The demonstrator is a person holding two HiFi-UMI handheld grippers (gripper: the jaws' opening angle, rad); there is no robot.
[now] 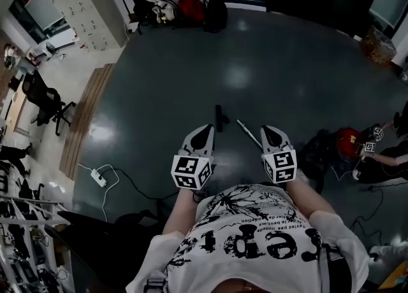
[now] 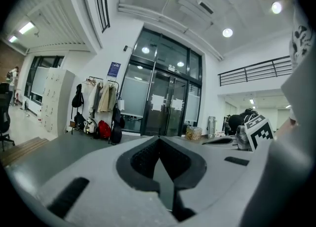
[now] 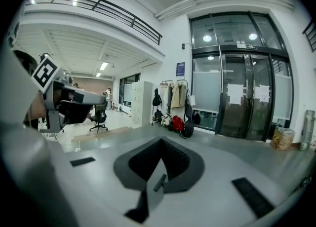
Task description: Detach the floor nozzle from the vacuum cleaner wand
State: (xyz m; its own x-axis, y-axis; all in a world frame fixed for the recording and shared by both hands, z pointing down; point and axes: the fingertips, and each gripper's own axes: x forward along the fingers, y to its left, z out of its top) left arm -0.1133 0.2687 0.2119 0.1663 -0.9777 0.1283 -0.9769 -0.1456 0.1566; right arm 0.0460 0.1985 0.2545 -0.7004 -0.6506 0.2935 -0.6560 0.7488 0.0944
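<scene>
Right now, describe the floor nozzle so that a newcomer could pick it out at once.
Start at the dark floor and come down to the left gripper and right gripper. Just beyond the gap between them lies the floor nozzle, short and black, unlike the thin silver wand to its right.

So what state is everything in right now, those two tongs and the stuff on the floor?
Left tongs: shut, empty.
Right tongs: shut, empty.
Floor nozzle: lying on the floor, apart from the wand.
Wand: lying on the floor, not held.
Power strip: on the floor, cable attached.
Office chair: upright.
Glass doors: closed.
</scene>
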